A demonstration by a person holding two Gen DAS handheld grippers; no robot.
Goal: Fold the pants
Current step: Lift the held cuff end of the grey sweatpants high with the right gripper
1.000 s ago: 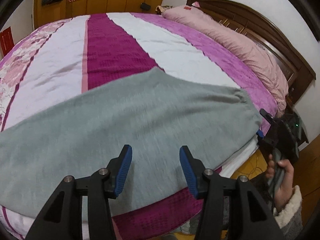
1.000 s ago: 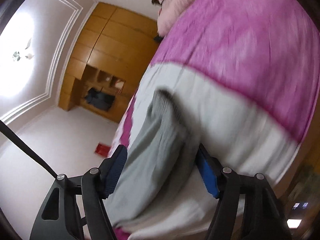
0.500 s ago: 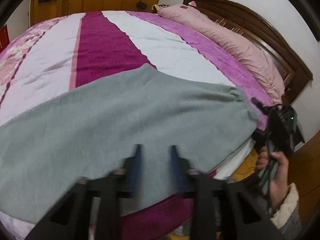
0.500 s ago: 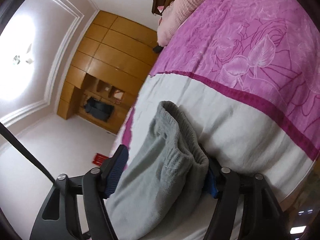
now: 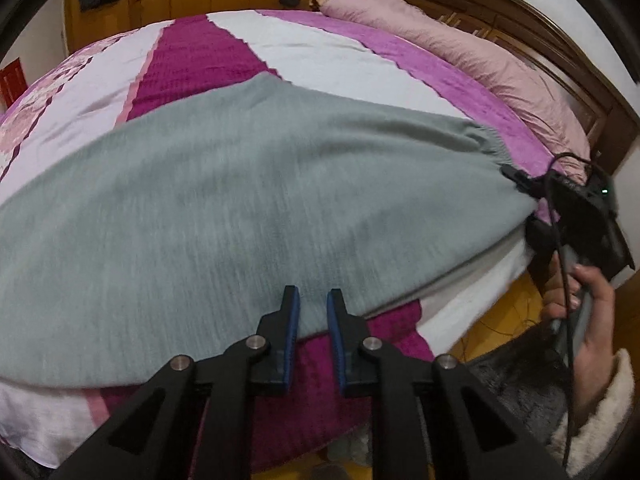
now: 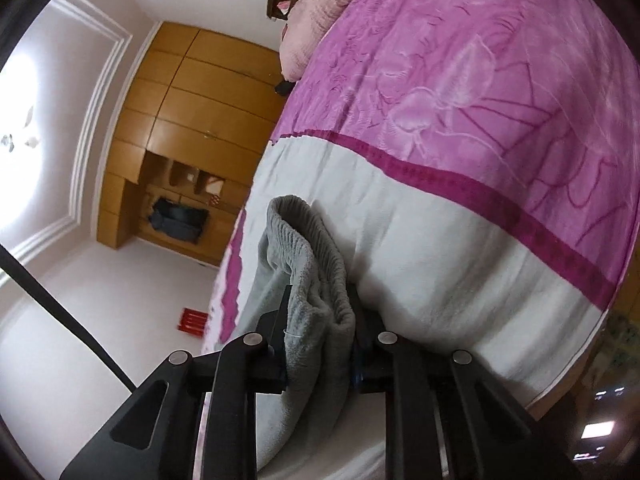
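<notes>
Grey pants [image 5: 248, 208] lie spread flat across the bed, waistband to the right. My left gripper [image 5: 313, 304] hovers over the pants' near edge with its blue pads nearly together and a narrow gap between them, holding nothing. My right gripper [image 6: 320, 320] is shut on the ribbed waistband [image 6: 308, 264] of the pants at the bed's right edge. It also shows in the left wrist view [image 5: 576, 216], held by a hand at the waistband corner.
The bed has a striped magenta, white and pink cover [image 5: 312, 52]. A pink pillow [image 5: 472, 56] lies along the wooden headboard [image 5: 560, 52]. A wooden wardrobe [image 6: 184, 128] stands across the room. The floor [image 5: 492, 320] lies beside the bed.
My left gripper's jaws have closed from wide open to nearly together. My right gripper has closed on the waistband, which was loose between its open jaws.
</notes>
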